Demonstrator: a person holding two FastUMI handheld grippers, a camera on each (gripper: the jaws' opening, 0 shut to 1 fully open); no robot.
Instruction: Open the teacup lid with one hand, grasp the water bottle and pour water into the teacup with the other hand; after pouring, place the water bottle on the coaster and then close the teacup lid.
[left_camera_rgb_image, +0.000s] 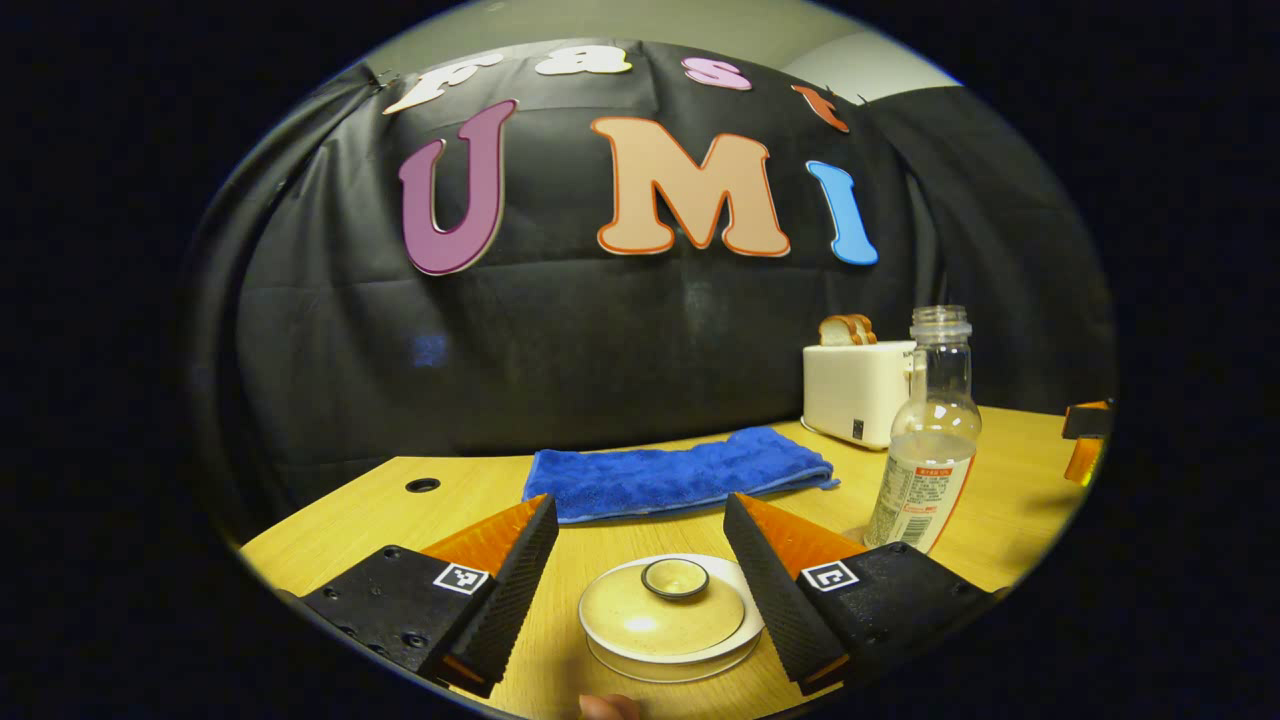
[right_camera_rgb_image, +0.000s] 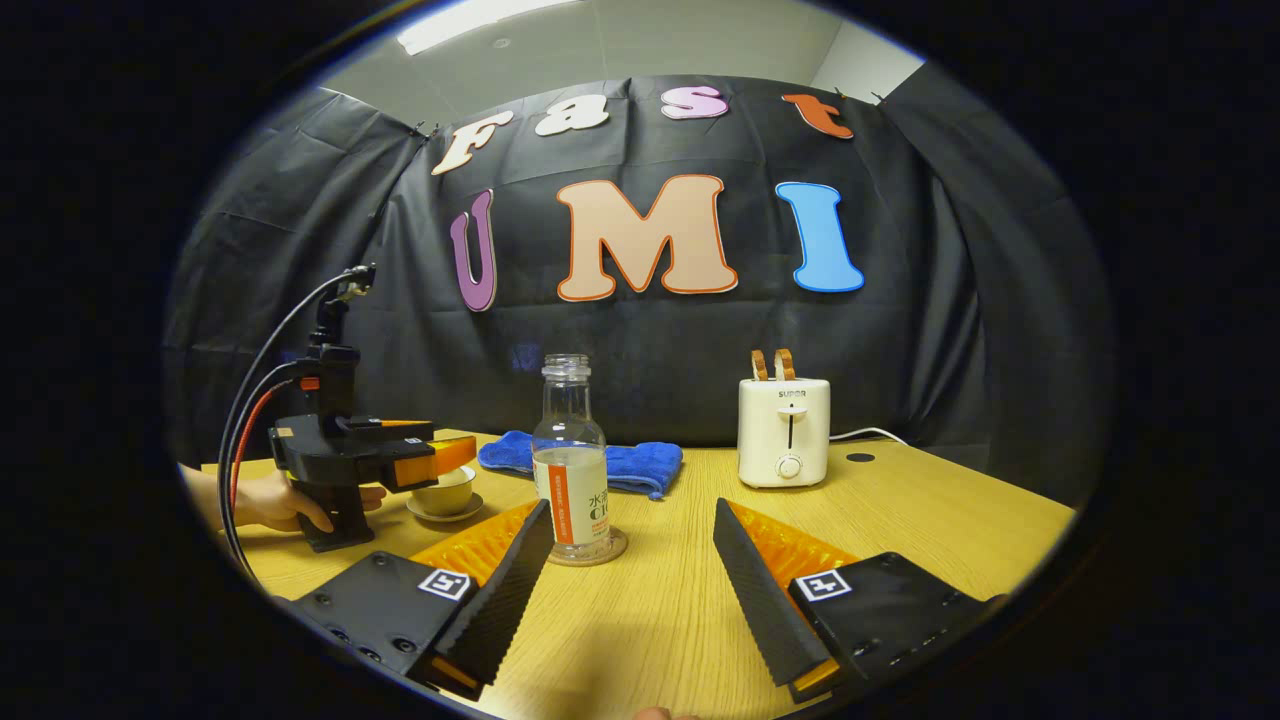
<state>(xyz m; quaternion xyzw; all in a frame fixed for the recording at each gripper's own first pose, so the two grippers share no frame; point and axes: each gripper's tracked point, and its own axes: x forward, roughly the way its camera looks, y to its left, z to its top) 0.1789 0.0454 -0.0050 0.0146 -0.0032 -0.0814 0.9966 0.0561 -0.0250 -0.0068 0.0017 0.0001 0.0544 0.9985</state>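
Note:
The lidded teacup (left_camera_rgb_image: 665, 610) sits low between the fingers of my left gripper (left_camera_rgb_image: 640, 505), which stands open just above it; the lid's round knob (left_camera_rgb_image: 675, 578) faces up. An uncapped water bottle (left_camera_rgb_image: 925, 440), partly full, stands to the right of the cup. In the right gripper view the bottle (right_camera_rgb_image: 572, 460) rests upright on a round coaster (right_camera_rgb_image: 590, 550), just beyond the left finger of my open right gripper (right_camera_rgb_image: 632, 508). Farther left there, a hand (right_camera_rgb_image: 270, 500) holds the left gripper (right_camera_rgb_image: 440, 455) over the teacup (right_camera_rgb_image: 447, 492), hiding its lid.
A folded blue towel (left_camera_rgb_image: 680, 475) lies behind the cup. A white toaster (right_camera_rgb_image: 785, 430) with bread slices stands at the back right, its cord trailing on the wooden table (right_camera_rgb_image: 930, 510). Cables hang from the left gripper.

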